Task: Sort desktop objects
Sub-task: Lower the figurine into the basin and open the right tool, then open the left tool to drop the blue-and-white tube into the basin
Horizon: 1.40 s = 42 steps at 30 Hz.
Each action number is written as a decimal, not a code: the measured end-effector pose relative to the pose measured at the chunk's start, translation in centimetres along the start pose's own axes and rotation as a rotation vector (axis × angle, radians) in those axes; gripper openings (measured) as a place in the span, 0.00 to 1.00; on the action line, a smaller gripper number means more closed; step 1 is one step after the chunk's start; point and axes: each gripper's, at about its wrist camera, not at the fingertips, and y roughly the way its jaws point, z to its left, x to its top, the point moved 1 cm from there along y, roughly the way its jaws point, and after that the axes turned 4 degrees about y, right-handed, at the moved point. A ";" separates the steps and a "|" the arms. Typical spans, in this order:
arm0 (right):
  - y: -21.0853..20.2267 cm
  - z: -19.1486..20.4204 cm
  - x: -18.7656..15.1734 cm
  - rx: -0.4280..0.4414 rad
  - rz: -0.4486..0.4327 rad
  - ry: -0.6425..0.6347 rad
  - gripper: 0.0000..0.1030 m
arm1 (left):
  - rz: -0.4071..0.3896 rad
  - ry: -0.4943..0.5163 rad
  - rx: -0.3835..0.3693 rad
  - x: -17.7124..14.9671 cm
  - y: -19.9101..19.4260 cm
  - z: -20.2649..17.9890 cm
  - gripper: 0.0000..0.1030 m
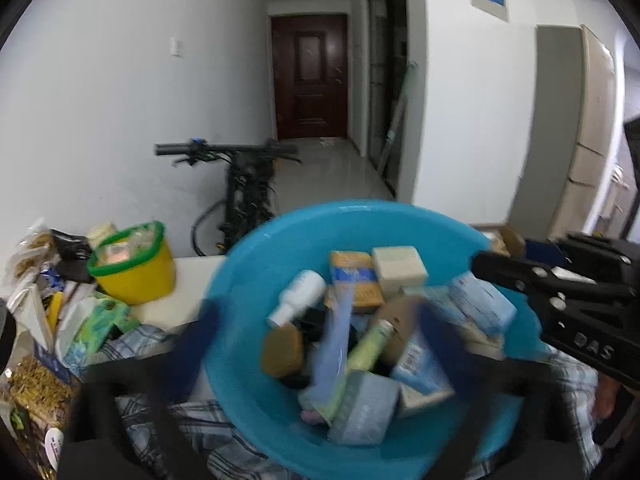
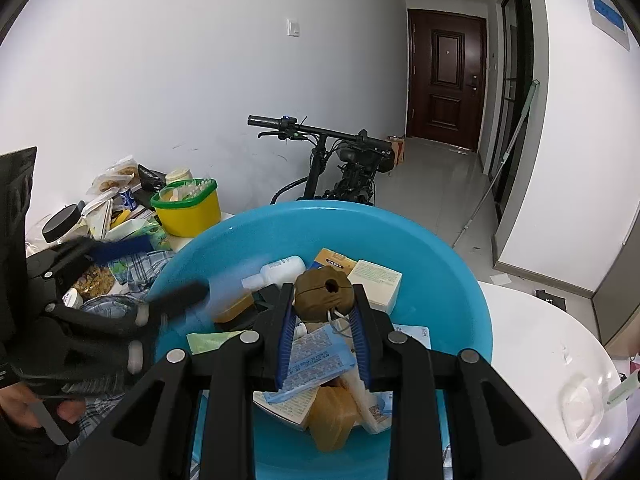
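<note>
**Right gripper pinches a brown ball over the blue basin**

Right now the right gripper [image 2: 325, 300] has its two blue-padded fingers pressed against a round brown ball [image 2: 324, 295] with a hole in its top, holding it just above the heap in the blue basin [image 2: 440, 264]. Under the ball lie a white bottle [image 2: 280, 270], a white box [image 2: 378, 280], an orange box [image 2: 334, 260] and a blue-printed packet [image 2: 316, 356], all inside the basin.

The left gripper [image 1: 320, 340] sits over the near left part of the basin; its fingers are smeared by motion blur, spread well apart, with a long blue tube [image 1: 334, 340] blurred between them, and I cannot tell whether they touch it.

Far left of the basin stands a yellow tub [image 2: 188, 210] with a green rim, among snack bags [image 2: 114, 178]. A checked cloth [image 1: 136, 338] lies under the basin. Behind, a bicycle [image 2: 340, 160] leans by the white wall.
</note>
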 end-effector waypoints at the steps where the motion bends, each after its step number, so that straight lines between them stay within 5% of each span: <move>1: 0.0 0.1 0.1 -0.001 -0.001 0.000 0.25 | -0.004 -0.006 0.010 0.0 -0.1 0.2 1.00; 42: 0.3 1.2 0.3 -0.009 0.013 -0.020 0.25 | 0.040 -0.012 -0.004 0.1 0.2 0.1 1.00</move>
